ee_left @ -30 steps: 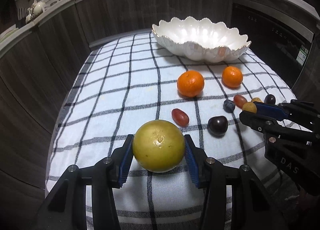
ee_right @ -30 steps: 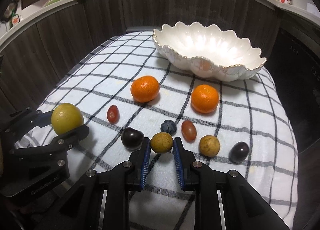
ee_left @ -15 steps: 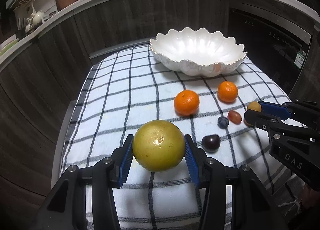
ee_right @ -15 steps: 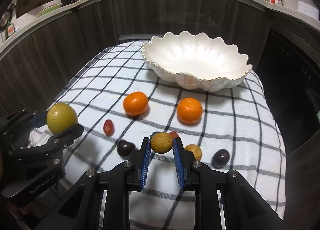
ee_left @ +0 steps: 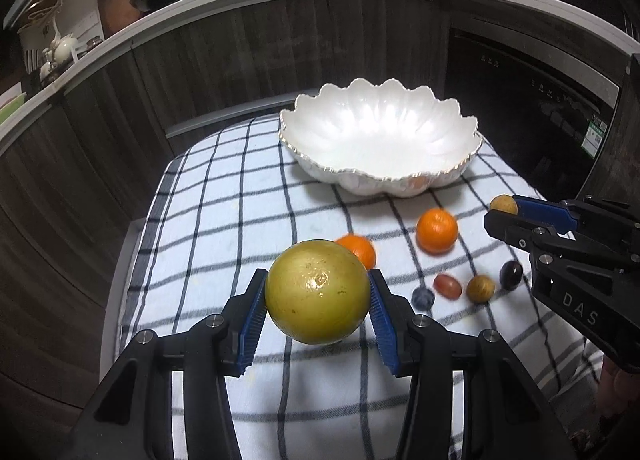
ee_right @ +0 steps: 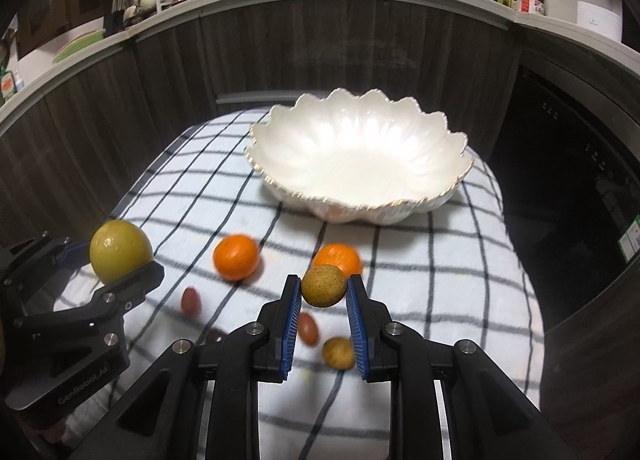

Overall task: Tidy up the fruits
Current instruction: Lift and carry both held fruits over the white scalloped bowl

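Blue-padded, the left gripper point(ee_left: 317, 310) is clamped partway open on a large yellow-green fruit point(ee_left: 317, 291), held clear above the checked cloth point(ee_left: 224, 195). The right gripper point(ee_right: 323, 302) is pinched nearly closed on a small brown fruit point(ee_right: 323, 285). A white scalloped bowl point(ee_right: 356, 163) sits at twelve o'clock of both; two oranges point(ee_right: 236, 262) lie between.

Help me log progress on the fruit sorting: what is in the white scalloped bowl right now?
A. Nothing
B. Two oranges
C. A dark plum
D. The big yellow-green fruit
A: the white scalloped bowl shows only bare interior, while the yellow-green fruit sits in the left gripper and both oranges lie on the checked cloth.
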A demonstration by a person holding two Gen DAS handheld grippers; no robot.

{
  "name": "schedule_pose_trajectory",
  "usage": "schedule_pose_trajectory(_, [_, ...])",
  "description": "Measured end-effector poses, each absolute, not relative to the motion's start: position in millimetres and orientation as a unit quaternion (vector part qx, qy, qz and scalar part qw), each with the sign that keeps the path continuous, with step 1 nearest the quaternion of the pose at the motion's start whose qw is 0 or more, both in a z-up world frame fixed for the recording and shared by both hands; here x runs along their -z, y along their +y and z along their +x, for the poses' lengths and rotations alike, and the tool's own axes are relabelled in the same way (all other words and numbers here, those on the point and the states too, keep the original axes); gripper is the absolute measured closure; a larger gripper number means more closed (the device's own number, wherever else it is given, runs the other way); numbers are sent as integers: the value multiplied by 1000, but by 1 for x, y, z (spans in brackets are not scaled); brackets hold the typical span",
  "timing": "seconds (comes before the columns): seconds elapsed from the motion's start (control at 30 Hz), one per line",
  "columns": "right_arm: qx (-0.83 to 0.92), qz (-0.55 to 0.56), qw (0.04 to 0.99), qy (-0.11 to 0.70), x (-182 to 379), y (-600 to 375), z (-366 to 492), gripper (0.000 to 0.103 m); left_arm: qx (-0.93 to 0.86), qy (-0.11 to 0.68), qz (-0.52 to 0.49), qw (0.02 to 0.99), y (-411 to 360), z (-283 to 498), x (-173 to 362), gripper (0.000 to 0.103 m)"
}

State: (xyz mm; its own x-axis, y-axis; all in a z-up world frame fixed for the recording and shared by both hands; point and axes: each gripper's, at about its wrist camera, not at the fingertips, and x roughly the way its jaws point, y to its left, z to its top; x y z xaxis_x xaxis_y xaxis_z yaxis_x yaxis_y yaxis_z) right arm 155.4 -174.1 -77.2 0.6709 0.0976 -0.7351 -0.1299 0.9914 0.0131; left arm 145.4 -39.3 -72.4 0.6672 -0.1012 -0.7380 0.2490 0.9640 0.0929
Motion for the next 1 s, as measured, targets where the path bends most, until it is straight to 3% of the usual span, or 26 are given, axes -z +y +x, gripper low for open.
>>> schedule_pose_trajectory(1.0, [-11, -37, 930, 365, 46, -225, 240, 78, 118, 390, 87, 909, -81, 258, 48, 55])
